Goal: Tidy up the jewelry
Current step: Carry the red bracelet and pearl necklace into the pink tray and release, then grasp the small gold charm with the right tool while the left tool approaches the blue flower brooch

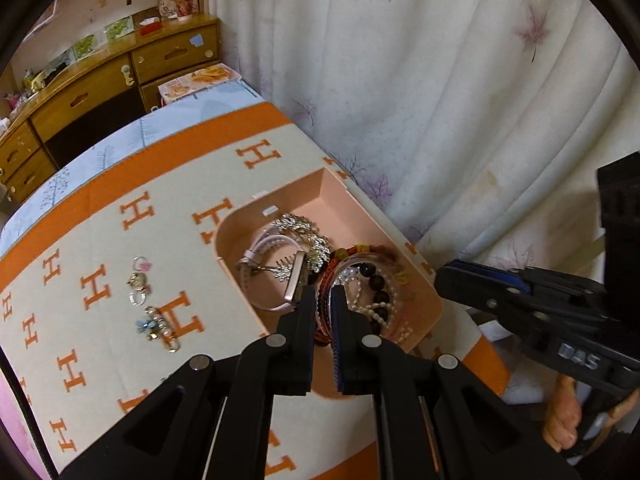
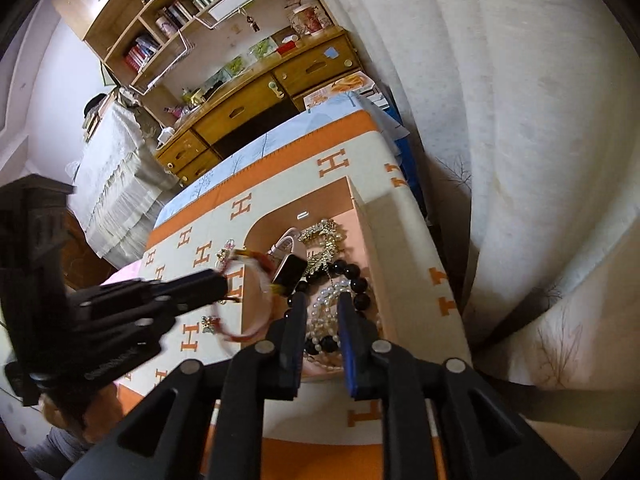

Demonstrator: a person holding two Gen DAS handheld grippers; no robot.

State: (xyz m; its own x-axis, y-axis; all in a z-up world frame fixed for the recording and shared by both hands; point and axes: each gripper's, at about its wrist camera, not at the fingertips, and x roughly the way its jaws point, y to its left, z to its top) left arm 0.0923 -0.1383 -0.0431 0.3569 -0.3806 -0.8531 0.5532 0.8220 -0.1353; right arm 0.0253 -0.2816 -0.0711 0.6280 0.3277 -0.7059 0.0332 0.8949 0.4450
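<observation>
The left wrist view shows what the other view mostly hides: three small trinkets lying loose on the orange-and-cream cloth (image 1: 120, 280), left of the pink box (image 1: 332, 192). They are a ring with a pink charm (image 1: 141, 265), a silver ring cluster (image 1: 138, 286) and a blue flower clip (image 1: 154, 327). In the right wrist view the left tongs block most of that patch, and only bits of the trinkets peek out.

The right wrist view shows the box (image 2: 370, 216) from its near end, with a black bead bracelet (image 2: 352, 276), a pearl strand (image 2: 324, 320), a gold leaf piece (image 2: 324, 236) and a watch with a pale pink strap (image 2: 290, 268) piled inside. It also takes in a wooden bookshelf (image 2: 160, 20) and a desk with drawers (image 2: 248, 104) beyond the tabletop, and a white curtain (image 2: 500, 120) close on the right.

The left tongs (image 1: 323, 296) are nearly closed, pinching a red braided cord bracelet (image 1: 326, 280) that hangs between the tips above the box; seen from the right wrist the same bracelet (image 2: 248, 280) loops out blurred from the left tongs (image 2: 224, 286).

The right tongs (image 2: 323, 304) stand a little open over the pearls and black beads, gripping nothing. From the left wrist view they (image 1: 444, 276) look closed or nearly so, off the box's right edge.
</observation>
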